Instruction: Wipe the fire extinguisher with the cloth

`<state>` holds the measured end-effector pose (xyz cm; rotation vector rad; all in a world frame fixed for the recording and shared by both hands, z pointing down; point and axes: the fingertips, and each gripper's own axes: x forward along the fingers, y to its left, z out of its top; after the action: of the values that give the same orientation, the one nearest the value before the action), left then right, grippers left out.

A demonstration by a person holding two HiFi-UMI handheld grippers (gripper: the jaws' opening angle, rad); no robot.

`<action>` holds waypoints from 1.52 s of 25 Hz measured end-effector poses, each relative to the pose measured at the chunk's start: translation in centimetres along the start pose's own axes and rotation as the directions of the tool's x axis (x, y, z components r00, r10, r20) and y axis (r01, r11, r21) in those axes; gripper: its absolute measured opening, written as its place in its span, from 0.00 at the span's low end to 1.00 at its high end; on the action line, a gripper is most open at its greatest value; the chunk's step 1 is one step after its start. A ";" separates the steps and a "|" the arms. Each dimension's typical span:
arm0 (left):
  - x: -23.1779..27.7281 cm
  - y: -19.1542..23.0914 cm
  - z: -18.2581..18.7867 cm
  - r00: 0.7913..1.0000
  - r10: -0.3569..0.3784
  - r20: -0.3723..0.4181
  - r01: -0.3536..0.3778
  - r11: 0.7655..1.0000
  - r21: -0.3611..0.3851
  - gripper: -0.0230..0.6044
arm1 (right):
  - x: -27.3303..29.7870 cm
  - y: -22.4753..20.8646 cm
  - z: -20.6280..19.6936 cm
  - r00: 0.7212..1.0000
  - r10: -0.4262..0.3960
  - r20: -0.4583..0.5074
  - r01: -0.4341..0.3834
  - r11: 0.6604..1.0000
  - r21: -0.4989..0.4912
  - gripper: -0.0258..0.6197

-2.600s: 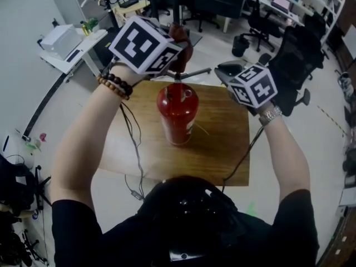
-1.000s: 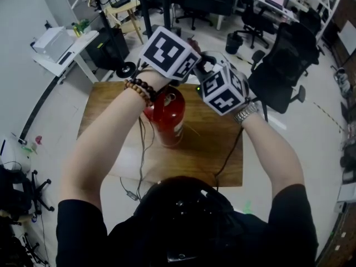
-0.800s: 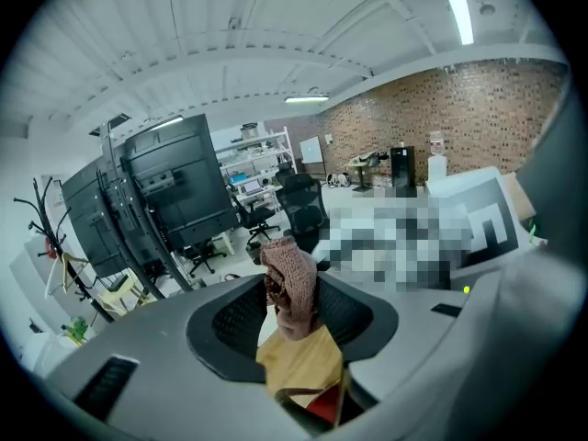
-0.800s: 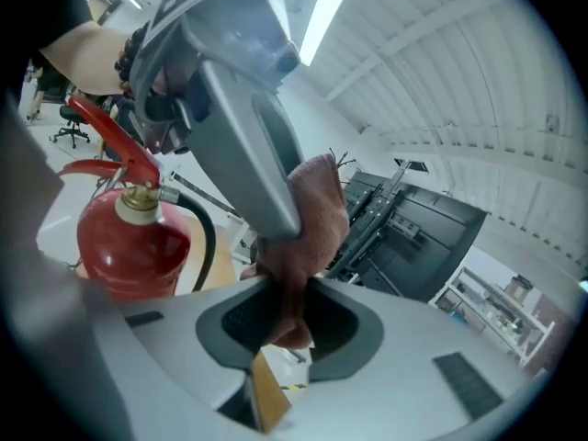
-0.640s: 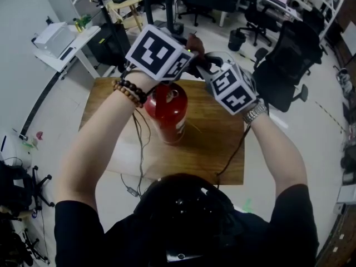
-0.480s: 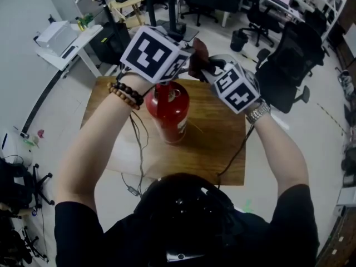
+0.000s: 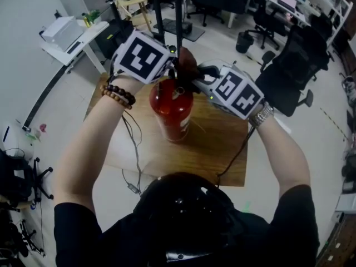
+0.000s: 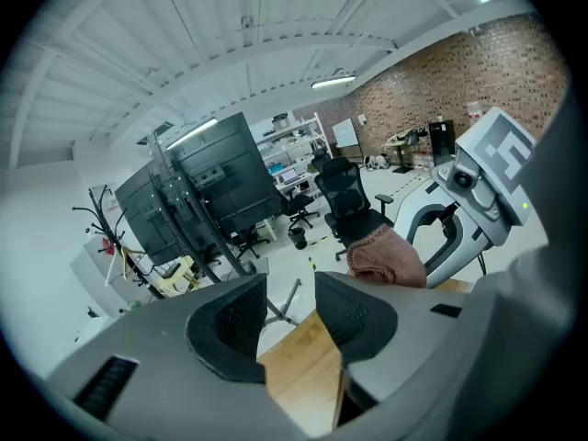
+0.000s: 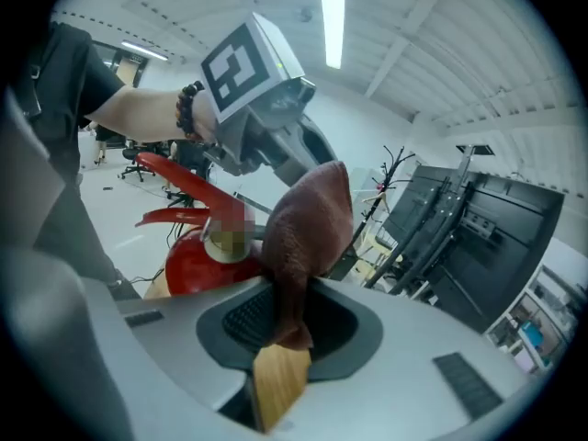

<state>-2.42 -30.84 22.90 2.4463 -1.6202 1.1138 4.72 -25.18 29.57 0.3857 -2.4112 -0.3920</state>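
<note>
A red fire extinguisher (image 7: 171,109) stands upright on a small wooden table (image 7: 217,149). My right gripper (image 7: 196,75) is just above its top, to the right, shut on a brownish-red cloth (image 7: 186,64). In the right gripper view the cloth (image 9: 308,219) rises bunched from between the pads of the right gripper (image 9: 285,324), with the extinguisher (image 9: 197,265) and its red handle behind it. My left gripper (image 7: 169,60) is over the extinguisher's left shoulder. Its jaws have just been opening and the left gripper (image 8: 289,310) holds nothing. The cloth (image 8: 386,255) shows beyond it.
The table stands alone on a pale floor, with thin cables (image 7: 133,149) trailing over its near edge. Black office chairs (image 7: 289,60) are at the right, a white desk with a printer (image 7: 69,32) at the far left, and dark stand poles (image 7: 178,10) behind the table.
The cloth, earlier at the left gripper's jaws, now sits in the right gripper. The left gripper has drawn off to the left, and the right has moved in over the extinguisher's top.
</note>
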 end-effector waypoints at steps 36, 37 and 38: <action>1.2 1.7 -13.6 0.978 0.074 -0.196 -0.102 0.985 -0.140 0.27 | 9.7 4.8 -12.5 0.977 0.188 -0.099 -0.157 0.953 0.259 0.16; 1.3 1.6 -14.0 0.977 0.072 -0.199 -0.101 0.984 -0.143 0.27 | 10.1 5.1 -12.8 0.976 0.192 -0.103 -0.159 0.951 0.265 0.16; 1.3 1.5 -14.4 0.977 0.069 -0.202 -0.100 0.984 -0.148 0.26 | 10.5 5.3 -13.3 0.974 0.197 -0.109 -0.161 0.948 0.275 0.16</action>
<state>-11.25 -27.30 33.84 2.1161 -1.6946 1.1479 4.68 -26.58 47.30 0.2943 -2.3448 0.0387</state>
